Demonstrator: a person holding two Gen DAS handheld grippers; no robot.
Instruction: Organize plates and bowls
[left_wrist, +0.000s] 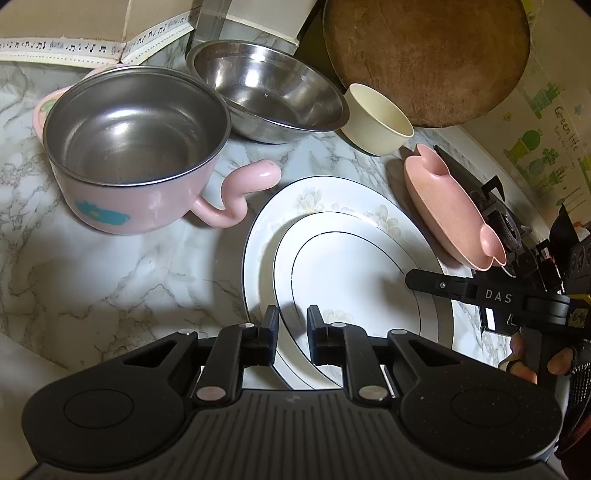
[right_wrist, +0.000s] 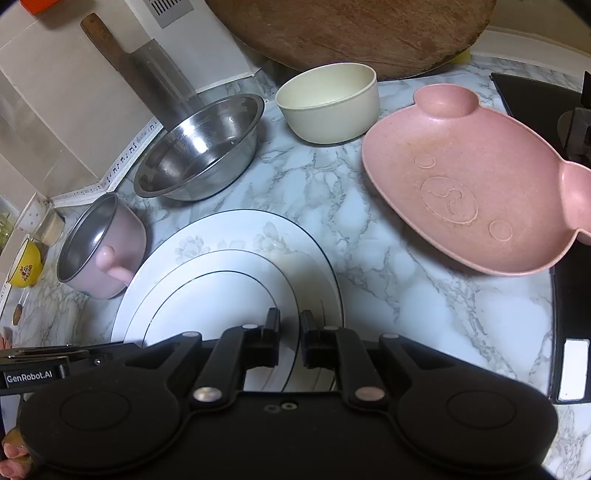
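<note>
Small plate (left_wrist: 354, 284) sits stacked on large plate (left_wrist: 266, 236), near centre of counter (left_wrist: 110, 280). Left gripper (left_wrist: 291, 332) and right gripper (right_wrist: 290, 338) both nearly closed on the small plate's rim. Judgement: lift evenly and keep it level, clear of pink dish (right_wrist: 461, 192) at right.

Open marble counter (right_wrist: 424, 314) lies between white plate (right_wrist: 236, 258) and pink bear dish (right_wrist: 461, 192); pink pot (left_wrist: 136, 155), steel bowl (left_wrist: 269, 88), cream bowl (left_wrist: 376, 118) and leaning chopping board (left_wrist: 428, 55) block the far side, stove (right_wrist: 572, 295) the right.
</note>
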